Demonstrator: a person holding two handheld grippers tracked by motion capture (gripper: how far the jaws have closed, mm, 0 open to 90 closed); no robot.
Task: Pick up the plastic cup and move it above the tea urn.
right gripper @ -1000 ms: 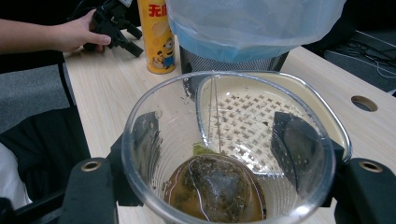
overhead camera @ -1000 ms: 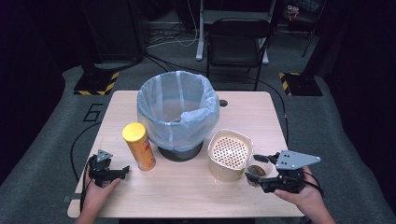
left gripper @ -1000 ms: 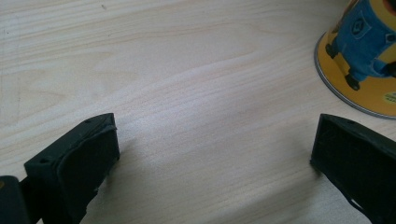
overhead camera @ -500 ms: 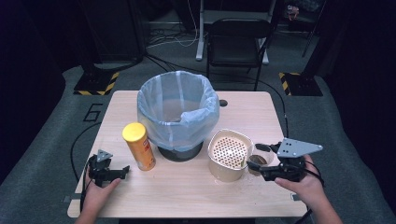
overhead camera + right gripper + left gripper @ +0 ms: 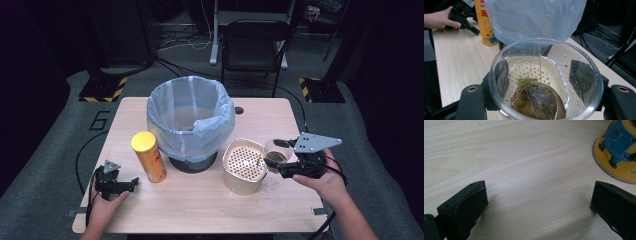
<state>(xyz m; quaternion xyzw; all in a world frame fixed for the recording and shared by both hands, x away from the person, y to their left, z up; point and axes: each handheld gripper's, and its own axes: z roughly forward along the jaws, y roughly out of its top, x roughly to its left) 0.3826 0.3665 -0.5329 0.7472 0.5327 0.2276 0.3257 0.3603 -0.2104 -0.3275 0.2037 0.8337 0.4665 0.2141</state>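
Observation:
A clear plastic cup (image 5: 278,150) holding brown liquid and a wet tea bag (image 5: 539,100) sits between the jaws of my right gripper (image 5: 272,162), which is shut on it. The cup hangs just right of a beige perforated container (image 5: 243,166); the tea bag's string runs up over the cup's rim (image 5: 499,75). My left gripper (image 5: 131,183) rests on the wooden table (image 5: 200,210) at the front left. It is open, with bare wood between its jaws (image 5: 539,205). A yellow snack can (image 5: 148,156) stands just right of it, and its base (image 5: 619,147) shows in the left gripper view.
A bin lined with a pale blue bag (image 5: 190,120) stands mid-table behind the container and the can. A black chair (image 5: 255,45) is beyond the far edge. Cables trail off both sides of the table.
My right gripper has risen and moved away from the front edge, carrying the cup with it. The left gripper has stayed where it was.

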